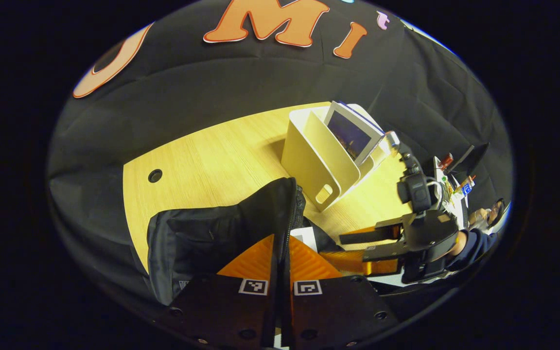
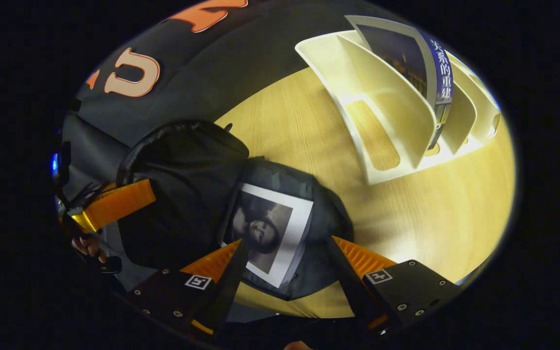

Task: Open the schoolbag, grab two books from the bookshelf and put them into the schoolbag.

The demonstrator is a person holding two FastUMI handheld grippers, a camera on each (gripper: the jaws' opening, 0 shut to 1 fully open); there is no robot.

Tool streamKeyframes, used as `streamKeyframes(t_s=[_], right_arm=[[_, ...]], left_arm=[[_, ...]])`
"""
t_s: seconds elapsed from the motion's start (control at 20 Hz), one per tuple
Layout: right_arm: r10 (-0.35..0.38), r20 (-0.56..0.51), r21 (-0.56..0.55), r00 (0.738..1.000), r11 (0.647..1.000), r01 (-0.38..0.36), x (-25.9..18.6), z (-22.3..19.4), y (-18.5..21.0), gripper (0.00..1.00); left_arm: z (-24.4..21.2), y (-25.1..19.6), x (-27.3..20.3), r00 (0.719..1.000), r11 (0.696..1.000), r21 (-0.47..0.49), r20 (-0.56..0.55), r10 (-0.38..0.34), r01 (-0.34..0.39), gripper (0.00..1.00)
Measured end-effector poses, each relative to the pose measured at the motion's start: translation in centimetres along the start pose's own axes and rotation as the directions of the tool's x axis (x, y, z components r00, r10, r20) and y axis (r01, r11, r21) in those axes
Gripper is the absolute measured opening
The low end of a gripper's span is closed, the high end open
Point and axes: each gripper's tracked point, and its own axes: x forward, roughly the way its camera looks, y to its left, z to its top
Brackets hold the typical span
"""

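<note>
The remaining book stood upright in a slot of the cream bookshelf, spine outward and long axis near vertical, up and to the right of the right gripper and well apart from it; the right gripper lay nearer to it than the left. A first book (white-bordered cover with a dark picture) lay in the mouth of the black schoolbag, directly ahead of the right gripper, whose fingers were spread wide and held nothing. The left gripper had its ribbed pads pressed together on the zippered edge of the schoolbag, holding the mouth up. The bag was soft, matte fabric, slumped and creased; the bookshelf was smooth, rigid plastic with curved dividers and an oval cut-out. Both rested on a pale wood-grain table with a round cable hole.
</note>
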Motion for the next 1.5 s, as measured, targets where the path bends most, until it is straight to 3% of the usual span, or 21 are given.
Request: streamKeyframes(t_s=[0.25,0.75,1.25,1.5], right_arm=[[-0.059,-0.021,-0.049,0.998,0.997,0.058,-3.5,2.8,-3.4,0.98],[-0.226,-0.039,-0.235,0.973,0.949,0.211,-10.3,11.1,-10.4,0.99],[-0.301,0.003,-0.350,0.953,0.893,0.283,-12.4,20.0,-11.8,0.99],[-0.311,-0.005,-0.387,0.950,0.877,0.285,-12.0,23.1,-11.5,0.98]], left_arm=[[0.5,0.0,0.6,1.000,1.000,-0.020,-0.003,0.020,-0.020,0.06],[1.1,0.4,1.6,0.998,0.998,-0.047,-0.026,0.049,-0.050,0.06],[1.7,0.6,2.1,0.996,0.995,-0.056,-0.048,0.082,-0.084,0.06],[1.9,0.7,2.3,0.993,0.992,-0.075,-0.055,0.101,-0.105,0.06]])
